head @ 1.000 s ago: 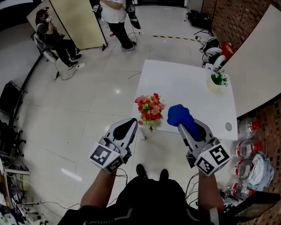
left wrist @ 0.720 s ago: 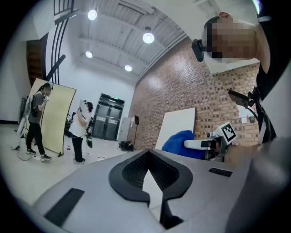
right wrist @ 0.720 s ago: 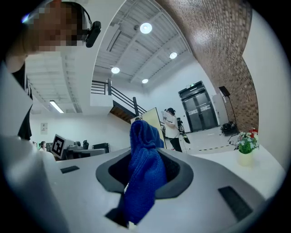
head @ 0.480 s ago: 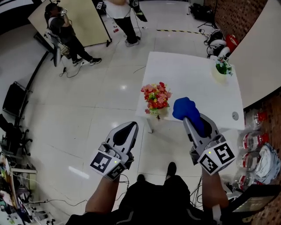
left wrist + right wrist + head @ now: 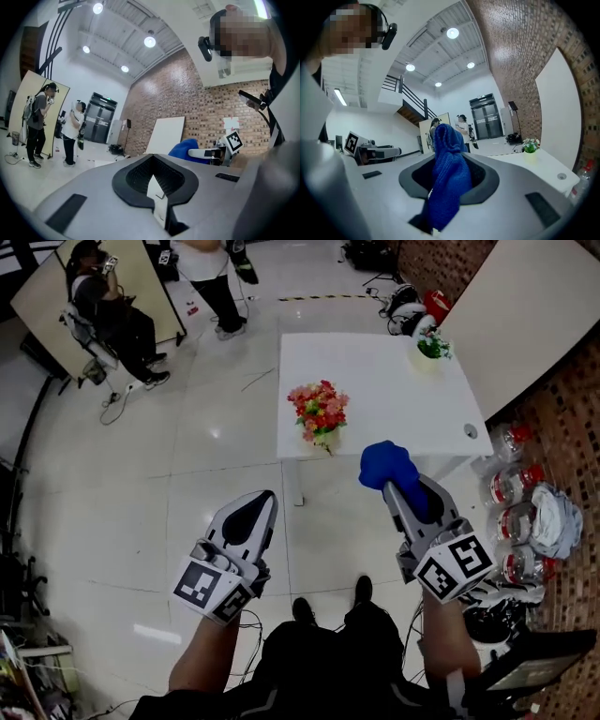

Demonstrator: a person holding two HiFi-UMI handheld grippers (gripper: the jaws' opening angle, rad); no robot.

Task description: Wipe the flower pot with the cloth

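Note:
A pot of red and orange flowers (image 5: pixel 319 412) stands near the white table's (image 5: pixel 394 399) front left corner. Both grippers are held over the floor, short of the table. My right gripper (image 5: pixel 391 486) is shut on a bunched blue cloth (image 5: pixel 384 463), which sticks up from the jaws (image 5: pixel 447 173) to the right of the flowers. My left gripper (image 5: pixel 262 496) is shut with nothing in it, its jaws together (image 5: pixel 157 185), below and left of the flowers.
A small pale pot with a green plant (image 5: pixel 428 346) stands at the table's far right corner (image 5: pixel 529 151). A small round disc (image 5: pixel 471 430) lies near the right edge. Water bottles (image 5: pixel 511 488) line the brick wall at right. Two people (image 5: pixel 103 310) are far left by a board.
The table and flowers have slid up in the head view and the grippers sit lower. The right gripper still holds the cloth; the left stays shut.

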